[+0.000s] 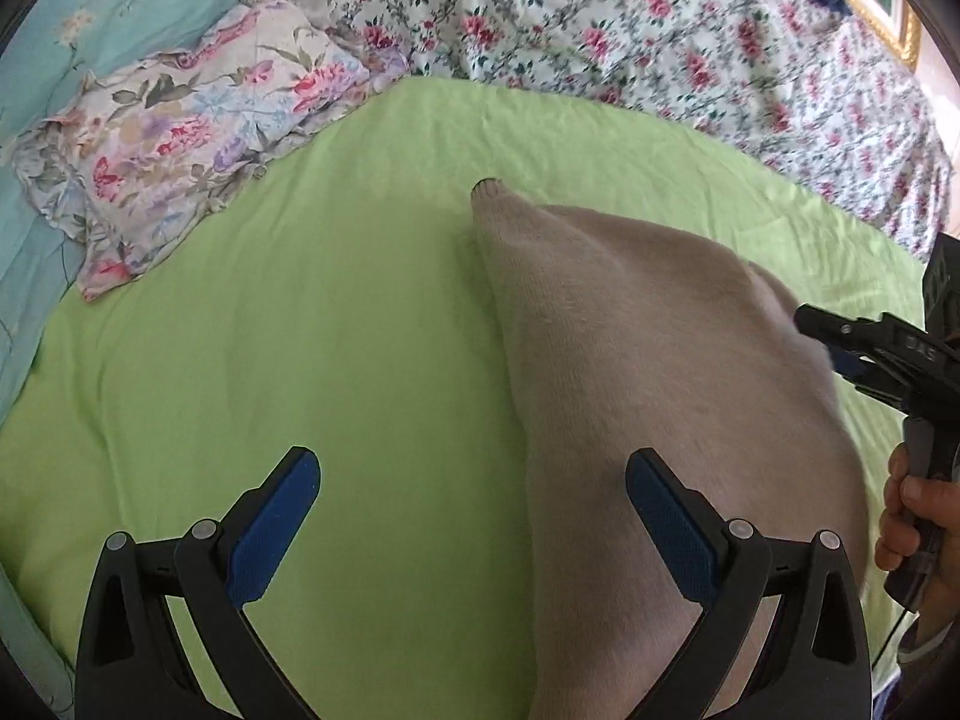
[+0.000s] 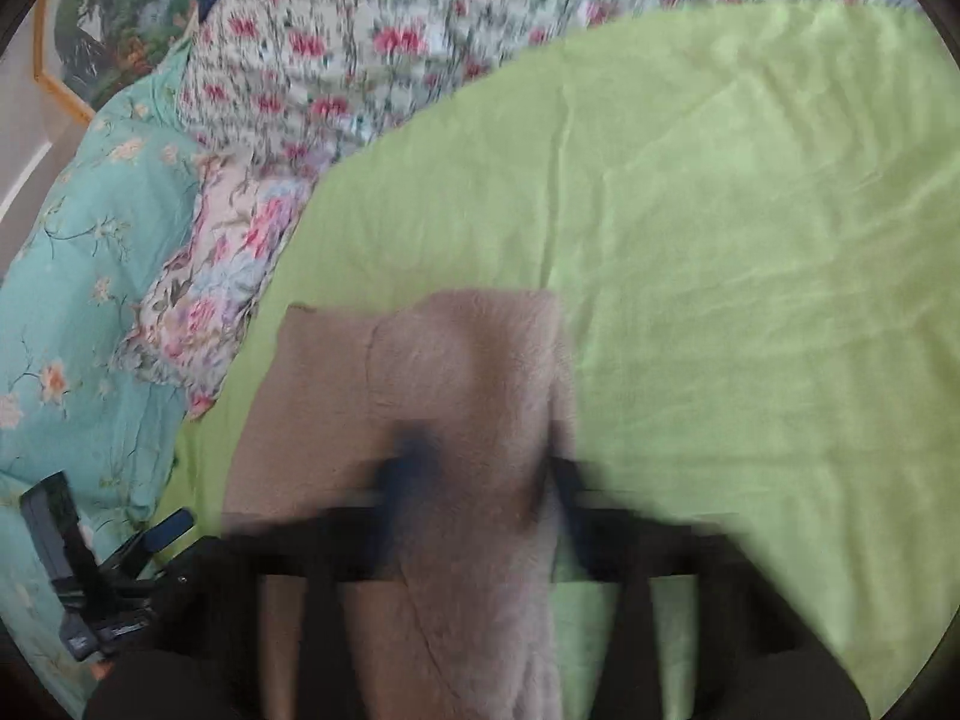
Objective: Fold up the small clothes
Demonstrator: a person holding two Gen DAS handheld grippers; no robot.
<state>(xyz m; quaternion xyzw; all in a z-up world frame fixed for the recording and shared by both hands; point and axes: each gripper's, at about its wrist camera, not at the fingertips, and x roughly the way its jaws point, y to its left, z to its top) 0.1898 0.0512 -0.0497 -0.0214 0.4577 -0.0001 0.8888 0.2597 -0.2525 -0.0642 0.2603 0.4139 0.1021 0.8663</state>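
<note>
A small beige knit garment lies on the lime-green sheet, with one narrow end pointing away. My left gripper is open and empty; its right finger hovers over the garment's near left edge. My right gripper shows at the right edge of the left wrist view, by the garment's right side. In the right wrist view the garment lies between my right gripper's blurred fingers, which stand apart.
A floral pillow and a turquoise quilt lie to the left. A rose-print cover fills the far side. A framed picture stands behind the bed. The green sheet stretches to the right.
</note>
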